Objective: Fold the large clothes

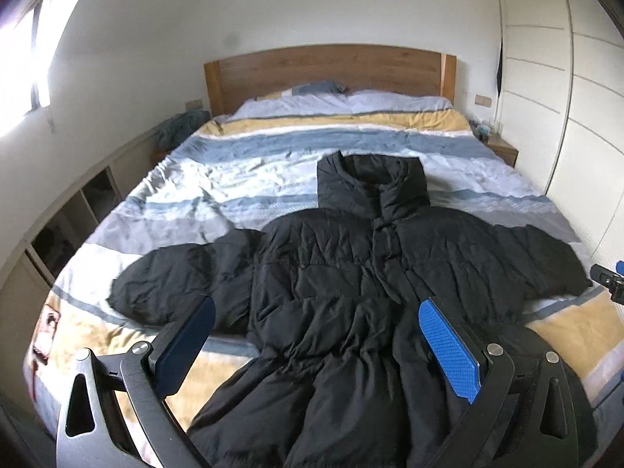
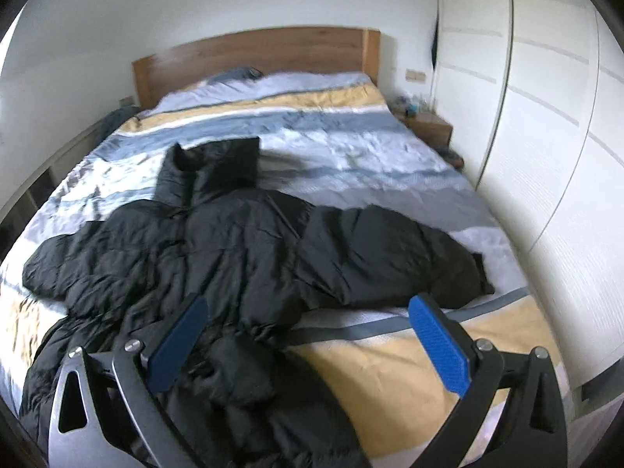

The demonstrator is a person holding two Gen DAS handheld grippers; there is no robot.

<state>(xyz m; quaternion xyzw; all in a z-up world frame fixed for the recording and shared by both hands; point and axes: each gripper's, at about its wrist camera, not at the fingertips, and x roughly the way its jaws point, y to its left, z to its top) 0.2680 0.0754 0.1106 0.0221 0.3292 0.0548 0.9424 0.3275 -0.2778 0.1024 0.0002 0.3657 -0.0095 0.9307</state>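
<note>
so the wide striped blue, white and yellow quilted bed (image 1: 273,156) carries the black puffy quilted jacket (image 1: 343,273), spread front-up near the foot, sleeves out. both the left gripper (image 1: 316,351) and right gripper (image 2: 308,347) hover above the jacket's hem, fingers spread, holding nothing. best start by pinching a sleeve cuff and folding it across the jacket's chest.

Black jacket (image 1: 331,273); blue-, yellow-, white-striped duvet (image 1: 273,144).

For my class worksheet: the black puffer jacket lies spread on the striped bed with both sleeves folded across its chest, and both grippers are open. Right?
Not quite. The black puffer jacket has both sleeves stretched out sideways, as the left wrist view shows. It does lie on the striped bed, and the left gripper and right gripper are open.
</note>
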